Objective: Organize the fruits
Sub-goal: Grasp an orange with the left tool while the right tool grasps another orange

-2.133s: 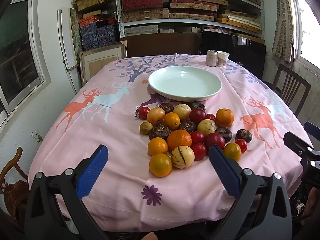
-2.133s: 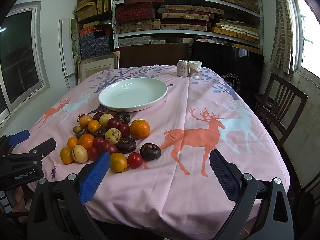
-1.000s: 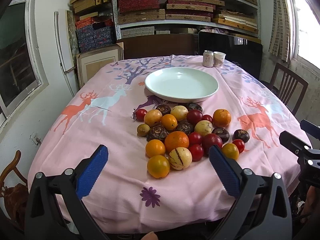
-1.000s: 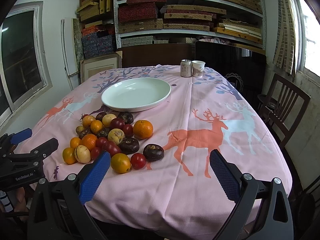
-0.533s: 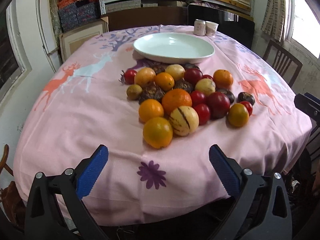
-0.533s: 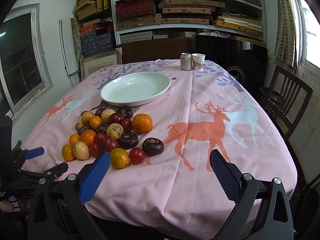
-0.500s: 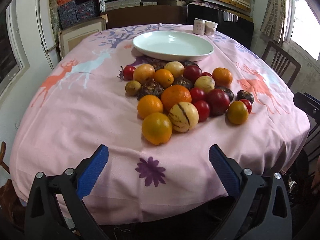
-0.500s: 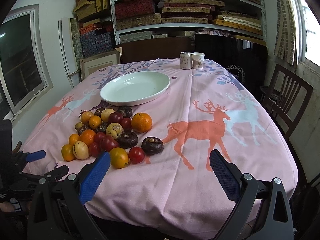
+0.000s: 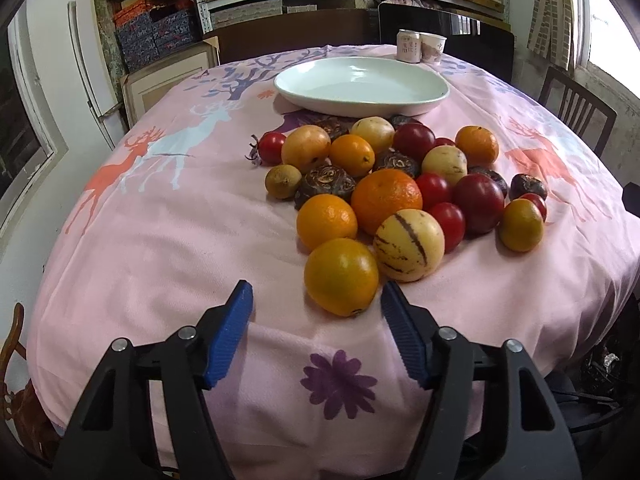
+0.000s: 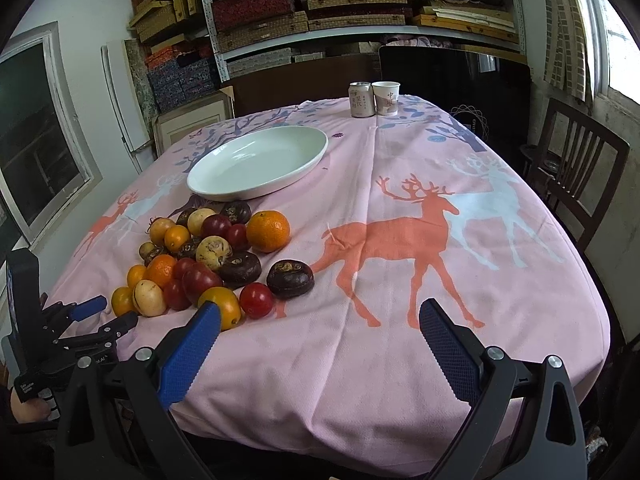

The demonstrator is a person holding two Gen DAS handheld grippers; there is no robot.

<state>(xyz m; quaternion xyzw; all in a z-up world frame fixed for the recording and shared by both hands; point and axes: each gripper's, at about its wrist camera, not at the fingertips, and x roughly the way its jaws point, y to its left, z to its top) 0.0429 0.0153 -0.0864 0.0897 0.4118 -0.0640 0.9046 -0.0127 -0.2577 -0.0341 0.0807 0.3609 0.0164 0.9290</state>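
Note:
A pile of mixed fruit lies on the pink deer tablecloth (image 9: pixel 160 232): oranges, red tomatoes, dark water chestnuts and striped yellow melons. The nearest orange (image 9: pixel 341 276) sits just ahead of my open left gripper (image 9: pixel 316 312), beside a striped melon (image 9: pixel 409 245). An empty white plate (image 9: pixel 360 85) stands behind the pile. My right gripper (image 10: pixel 320 328) is open and empty over the cloth, right of the pile, with a yellow fruit (image 10: pixel 224 306) at its left finger. The plate also shows in the right wrist view (image 10: pixel 256 164), as does the left gripper (image 10: pixel 96 316).
A can (image 10: pixel 361 99) and a paper cup (image 10: pixel 386 98) stand at the table's far edge. A wooden chair (image 10: pixel 576 176) stands to the right. Shelves of boxes (image 10: pixel 320 8) line the back wall. A window (image 10: pixel 36 132) is at the left.
My left gripper has moved forward and down to the nearest orange, and its jaws have narrowed. My right gripper has advanced slightly and stays open.

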